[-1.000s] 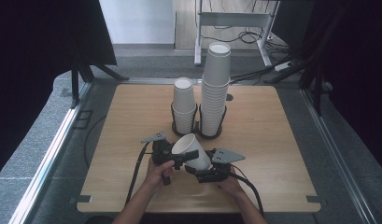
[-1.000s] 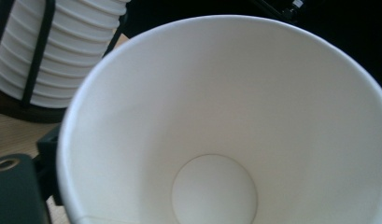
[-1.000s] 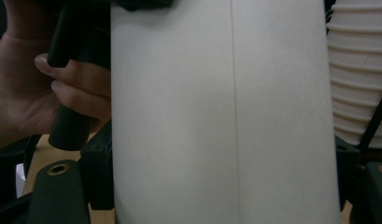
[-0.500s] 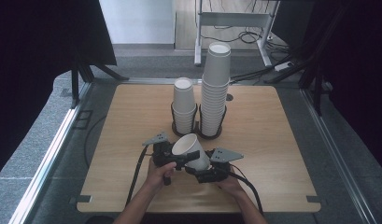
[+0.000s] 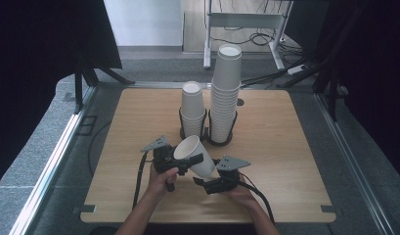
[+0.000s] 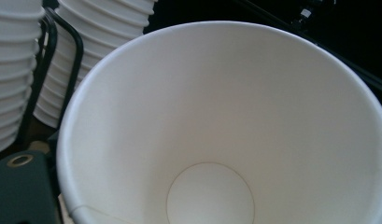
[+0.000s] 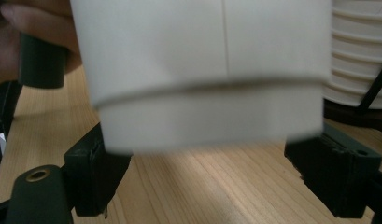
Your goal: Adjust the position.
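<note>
- Our left claw [image 5: 190, 164] grips the cup [image 5: 195, 155] at its rim, its jaws having just closed further on the wall.
- Our right claw [image 5: 207, 182] brackets the cup's base; its jaws have just been opening, pads now clear on both sides.
- The cup lies tilted above the worktop [image 5: 285, 142], mouth toward the left claw, base toward the right.
- Two cup stacks [image 5: 226, 93] stand well behind.

In the left gripper view, the cup [image 6: 226, 130] runs past the bottom and right edges and hides the jaws. In the right gripper view, its blurred lower part [image 7: 207, 93] is cut off at the top, covering both stacks [image 7: 361, 51] behind.
</note>
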### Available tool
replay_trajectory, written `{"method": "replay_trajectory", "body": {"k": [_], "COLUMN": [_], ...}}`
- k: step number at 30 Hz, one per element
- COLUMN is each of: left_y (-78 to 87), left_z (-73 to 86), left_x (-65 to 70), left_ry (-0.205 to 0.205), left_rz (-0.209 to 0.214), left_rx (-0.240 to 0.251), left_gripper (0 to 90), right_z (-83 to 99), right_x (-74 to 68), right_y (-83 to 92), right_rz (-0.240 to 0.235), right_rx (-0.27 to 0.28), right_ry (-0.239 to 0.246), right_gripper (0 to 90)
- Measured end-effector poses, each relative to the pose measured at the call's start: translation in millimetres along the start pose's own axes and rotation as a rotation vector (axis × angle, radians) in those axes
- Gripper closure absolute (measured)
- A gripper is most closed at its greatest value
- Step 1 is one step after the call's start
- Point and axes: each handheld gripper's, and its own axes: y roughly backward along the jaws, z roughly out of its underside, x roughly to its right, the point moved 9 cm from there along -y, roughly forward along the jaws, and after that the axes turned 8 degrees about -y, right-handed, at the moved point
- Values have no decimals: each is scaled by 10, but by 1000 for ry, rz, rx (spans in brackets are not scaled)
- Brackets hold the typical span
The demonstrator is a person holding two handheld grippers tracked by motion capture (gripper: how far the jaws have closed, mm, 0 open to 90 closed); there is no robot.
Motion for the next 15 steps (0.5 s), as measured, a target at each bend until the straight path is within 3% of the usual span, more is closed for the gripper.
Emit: {"method": "replay_trajectory", "body": {"k": [6,15], "left_y": [111,184], "left_z": [-101,-116], "left_x": [-17,-72], "left_ry": [-34,-41], "left_rz": [-27,-56], "left_rx": [18,18], "left_gripper": [128,128], "right_z": [30,48], "right_x": [5,38], "right_y": [-7,0], "right_rz": [5,22], "right_rx": [-21,-33], "right_ry": [10,15], "right_gripper": [152,151]}}
